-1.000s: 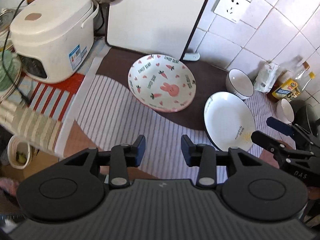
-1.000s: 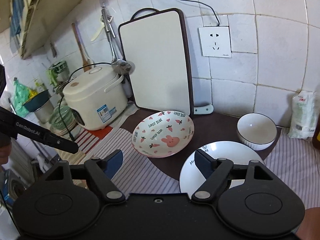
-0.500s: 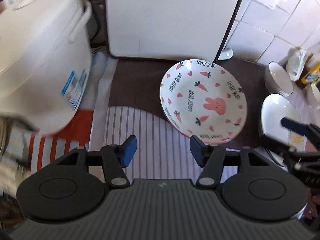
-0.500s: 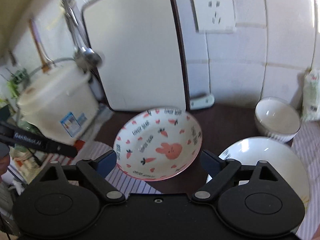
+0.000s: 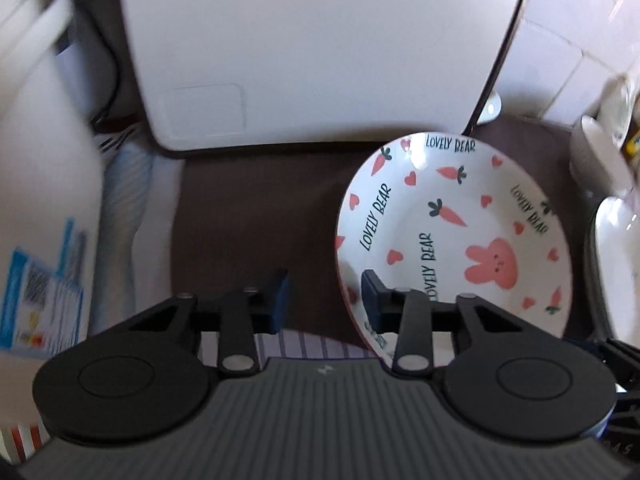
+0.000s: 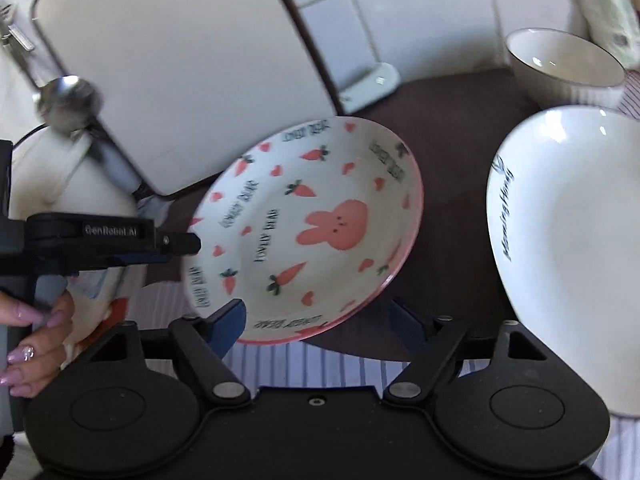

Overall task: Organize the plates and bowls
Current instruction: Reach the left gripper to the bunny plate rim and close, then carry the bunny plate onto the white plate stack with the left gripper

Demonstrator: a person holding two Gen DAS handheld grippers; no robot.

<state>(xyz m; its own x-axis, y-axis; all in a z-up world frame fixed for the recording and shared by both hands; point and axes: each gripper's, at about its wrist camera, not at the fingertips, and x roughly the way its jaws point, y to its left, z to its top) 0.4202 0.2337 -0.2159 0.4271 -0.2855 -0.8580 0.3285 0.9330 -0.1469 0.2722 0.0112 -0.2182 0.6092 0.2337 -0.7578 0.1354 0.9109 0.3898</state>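
Pink-rimmed rabbit plate [image 5: 452, 232], near edge straddled by both closing, unclamped grippers [image 5: 324, 294] [image 6: 316, 322].

Both views are daylit and fairly bright, with soft shadows. The rabbit plate [image 5: 456, 236] serves as landmark. In the left wrist view it is fairly sharp, its lettering legible, while the rice cooker [image 5: 36, 184] far to its left smears into motion blur and the bowl [image 5: 596, 160] to its right is streaked. In the right wrist view the plate's print is slightly soft; the white plate [image 6: 568, 248] to its right carries small glare spots and looks near overexposed. The cutting board [image 6: 176, 68] behind it is a flat, bright white. Fisheye distortion bends the wall tiles [image 6: 420, 12] above the plate, and the corners darken.
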